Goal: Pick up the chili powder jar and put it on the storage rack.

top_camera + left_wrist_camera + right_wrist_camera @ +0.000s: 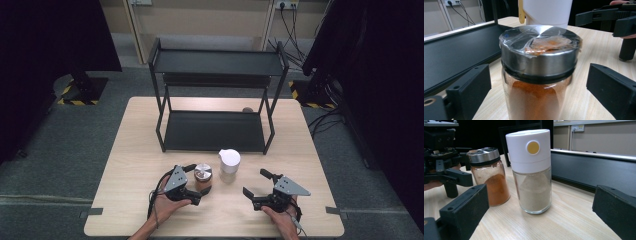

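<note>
The left hand-held gripper (537, 92) is released, jaws either side of the spice jar (537, 75) (pads not touching). The right hand-held gripper (541, 215) is released, with the white shaker (531, 170) at its 12 o'clock on the bench (140, 165).

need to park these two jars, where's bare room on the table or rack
Both rack shelves look bare, bar a small thing behind the lower one. The table is free left and right of the rack. Crowded: front middle, with orange jar, white-capped jar and both grippers.
</note>
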Demonstrator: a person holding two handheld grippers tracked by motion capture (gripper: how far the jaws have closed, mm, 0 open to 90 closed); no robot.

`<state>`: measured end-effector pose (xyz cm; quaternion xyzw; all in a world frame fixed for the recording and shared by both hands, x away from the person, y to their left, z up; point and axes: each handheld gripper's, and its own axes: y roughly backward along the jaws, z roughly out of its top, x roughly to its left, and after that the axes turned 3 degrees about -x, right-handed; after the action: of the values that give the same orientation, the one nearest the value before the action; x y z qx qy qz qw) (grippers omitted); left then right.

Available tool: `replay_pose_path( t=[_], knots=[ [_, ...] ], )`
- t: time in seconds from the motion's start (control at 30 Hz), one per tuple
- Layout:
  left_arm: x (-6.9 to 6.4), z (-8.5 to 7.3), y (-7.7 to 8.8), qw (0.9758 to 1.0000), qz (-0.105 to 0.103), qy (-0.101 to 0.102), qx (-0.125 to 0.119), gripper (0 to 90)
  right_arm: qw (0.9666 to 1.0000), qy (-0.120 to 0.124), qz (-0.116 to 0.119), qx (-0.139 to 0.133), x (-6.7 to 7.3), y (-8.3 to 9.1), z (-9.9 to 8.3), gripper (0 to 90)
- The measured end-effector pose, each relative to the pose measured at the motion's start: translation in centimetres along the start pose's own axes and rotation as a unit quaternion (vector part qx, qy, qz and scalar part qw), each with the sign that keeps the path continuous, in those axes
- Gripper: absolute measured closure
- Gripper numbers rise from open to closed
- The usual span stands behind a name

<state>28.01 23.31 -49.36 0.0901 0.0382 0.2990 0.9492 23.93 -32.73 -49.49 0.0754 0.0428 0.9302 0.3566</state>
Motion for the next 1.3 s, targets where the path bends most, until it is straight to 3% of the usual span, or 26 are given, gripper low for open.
replay_pose_path(
  t=[0.27,0.47,0.77,0.93,1.3],
  knots=[
    [0.3,0.3,-0.7,0.9999,-0.004,-0.005,0.009,15.1,1.0,-0.001,0.001,-0.001,0.0,0.0,0.0,1.0],
    [0.4,0.7,-1.1,0.9996,-0.006,-0.017,0.021,29.9,1.0,-0.003,0.003,-0.002,0.0,0.0,-0.1,1.1],
    [-0.2,0.9,-1.1,0.9994,0.006,-0.027,0.022,30.6,1.0,-0.003,0.003,-0.004,-0.1,0.0,-0.1,1.1],
    [0.2,1.2,-0.7,0.9998,0.009,-0.001,0.016,30.6,1.0,-0.004,0.004,-0.005,-0.1,0.1,-0.1,1.1],
    [0.8,3.0,0.3,0.9997,0.02,0.0,0.015,30.6,1.0,-0.005,0.003,-0.004,-0.1,0.0,-0.1,1.2]
  ],
)
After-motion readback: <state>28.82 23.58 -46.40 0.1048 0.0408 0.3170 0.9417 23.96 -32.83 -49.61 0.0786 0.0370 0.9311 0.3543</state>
